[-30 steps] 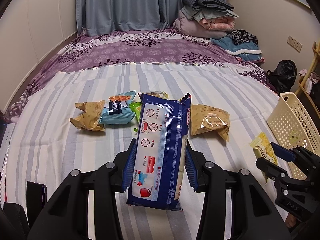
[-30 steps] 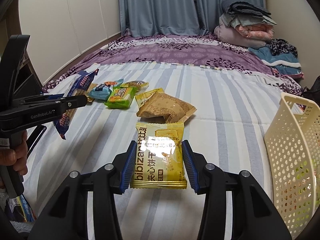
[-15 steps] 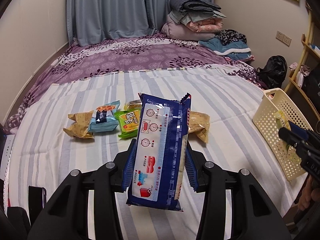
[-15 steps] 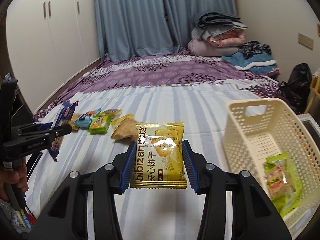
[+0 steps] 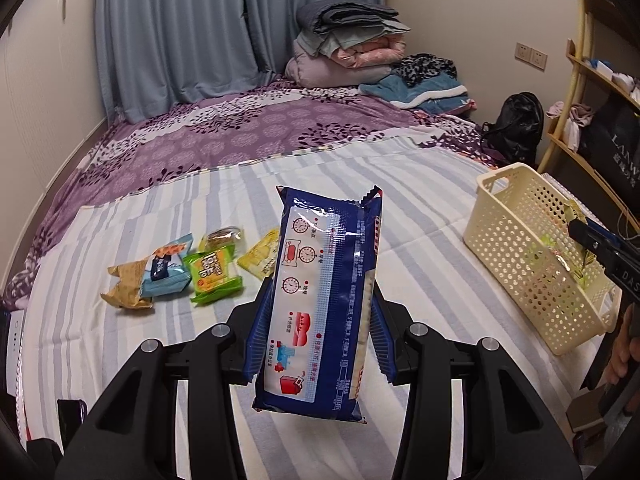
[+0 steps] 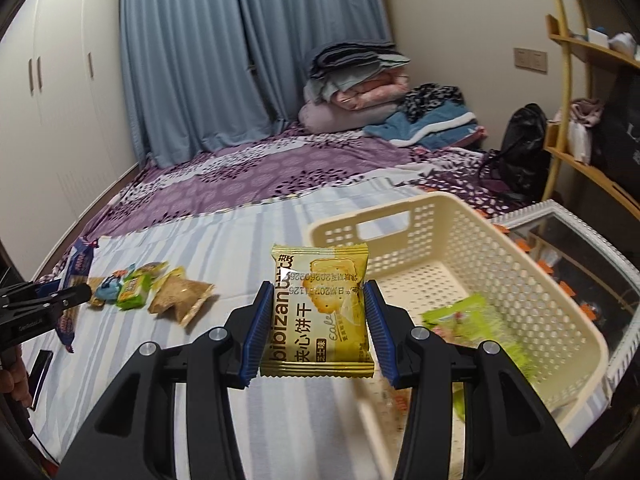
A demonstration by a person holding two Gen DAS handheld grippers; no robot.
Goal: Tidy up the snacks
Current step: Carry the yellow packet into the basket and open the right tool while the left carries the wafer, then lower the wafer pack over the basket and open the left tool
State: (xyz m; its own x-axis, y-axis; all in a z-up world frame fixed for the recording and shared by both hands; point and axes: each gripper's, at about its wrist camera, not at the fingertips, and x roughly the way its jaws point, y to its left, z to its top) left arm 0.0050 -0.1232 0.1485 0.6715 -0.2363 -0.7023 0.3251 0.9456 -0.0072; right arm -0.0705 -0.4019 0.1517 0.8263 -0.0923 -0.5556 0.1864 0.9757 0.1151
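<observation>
Both grippers are carrying snacks toward the cream basket [image 6: 500,248], which has swung into the lower right of the right view. The right gripper [image 6: 318,328] is pinching the yellow biscuit packet [image 6: 320,308] near its rim; the left gripper [image 5: 316,332] is clamping the blue packet [image 5: 324,296], approaching next.

left tool [image 5: 320,332]: pads clamped on a held packet, pointing forward and down | right tool [image 6: 318,332]: pads clamped on a held packet, tilted down
</observation>
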